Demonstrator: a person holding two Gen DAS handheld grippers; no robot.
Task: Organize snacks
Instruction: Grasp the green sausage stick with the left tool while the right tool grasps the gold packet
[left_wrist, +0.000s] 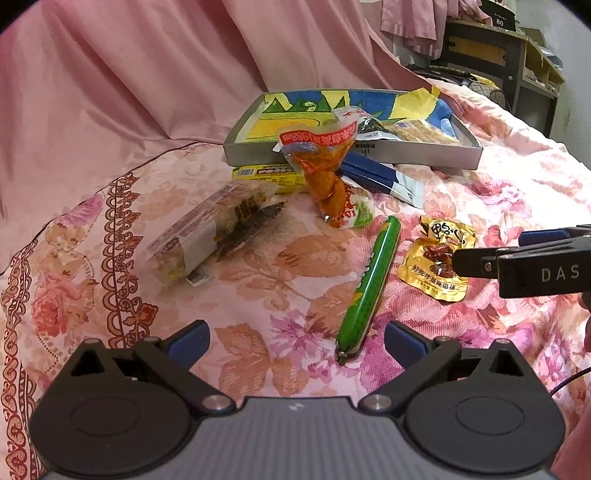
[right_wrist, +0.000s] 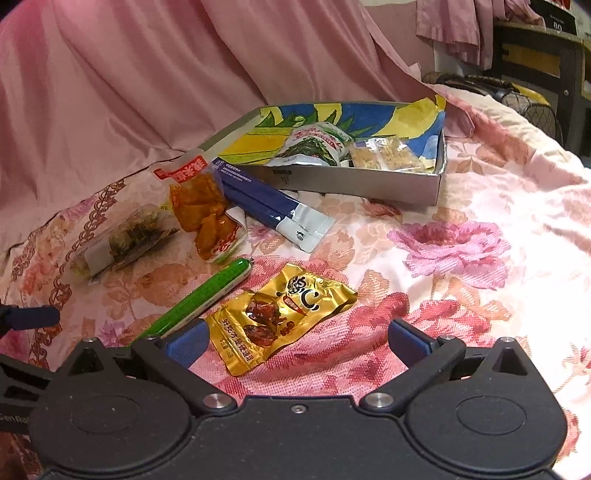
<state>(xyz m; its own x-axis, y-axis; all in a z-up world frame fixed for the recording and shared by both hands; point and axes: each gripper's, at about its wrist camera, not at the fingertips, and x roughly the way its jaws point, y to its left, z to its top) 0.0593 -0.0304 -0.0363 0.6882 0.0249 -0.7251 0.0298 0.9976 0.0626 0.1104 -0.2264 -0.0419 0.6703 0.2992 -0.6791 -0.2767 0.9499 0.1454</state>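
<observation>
Snacks lie on a floral pink bedspread before a shallow grey box (left_wrist: 436, 157) (right_wrist: 369, 182) that holds a green-white packet (right_wrist: 314, 146) and a clear cracker pack (right_wrist: 388, 155). A green sausage (left_wrist: 369, 284) (right_wrist: 195, 299) lies just ahead of my open left gripper (left_wrist: 295, 341). A gold packet (right_wrist: 277, 314) (left_wrist: 437, 258) lies just ahead of my open right gripper (right_wrist: 297, 341), near its left finger. An orange snack bag (left_wrist: 325, 173) (right_wrist: 201, 210), a blue-white pouch (left_wrist: 380, 177) (right_wrist: 273, 206) and a clear wrapped roll (left_wrist: 214, 232) (right_wrist: 125, 240) lie further off.
A yellow packet (left_wrist: 269, 175) lies under the orange bag by the box. Pink draped fabric (left_wrist: 147, 74) rises behind the bed. A dark shelf unit (left_wrist: 509, 62) stands at the far right. The right gripper's fingers (left_wrist: 517, 258) reach in over the gold packet.
</observation>
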